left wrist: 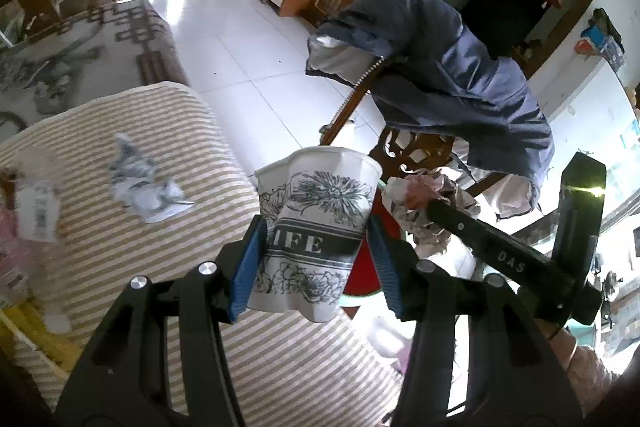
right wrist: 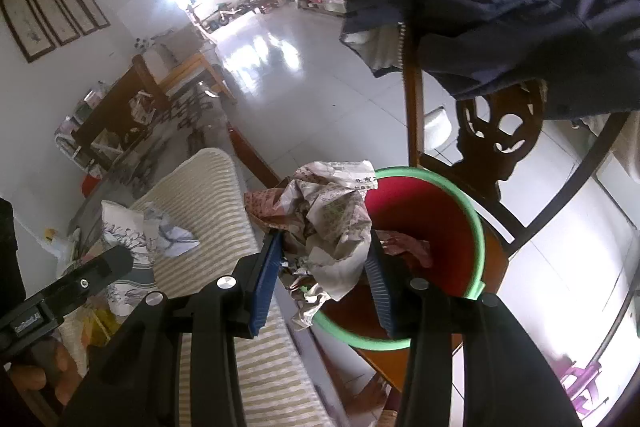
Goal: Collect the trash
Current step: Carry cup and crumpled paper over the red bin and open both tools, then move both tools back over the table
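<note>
Striped tablecloth (left wrist: 168, 131) above white tiled floor (left wrist: 224, 39)

Bucket (left wrist: 362, 277) mostly hidden behind cup (left wrist: 312, 227)

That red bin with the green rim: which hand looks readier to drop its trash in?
Probably the right. The right gripper holds crumpled newspaper at the red bin, while the left gripper holds its paper cup beside it.

The bucket (right wrist: 432, 227) stands on a chair (right wrist: 500, 155) at frame right; a crumpled paper (right wrist: 172, 235) lies on the cloth (right wrist: 208, 187) at left; a jacket (right wrist: 500, 7) hangs above.
</note>
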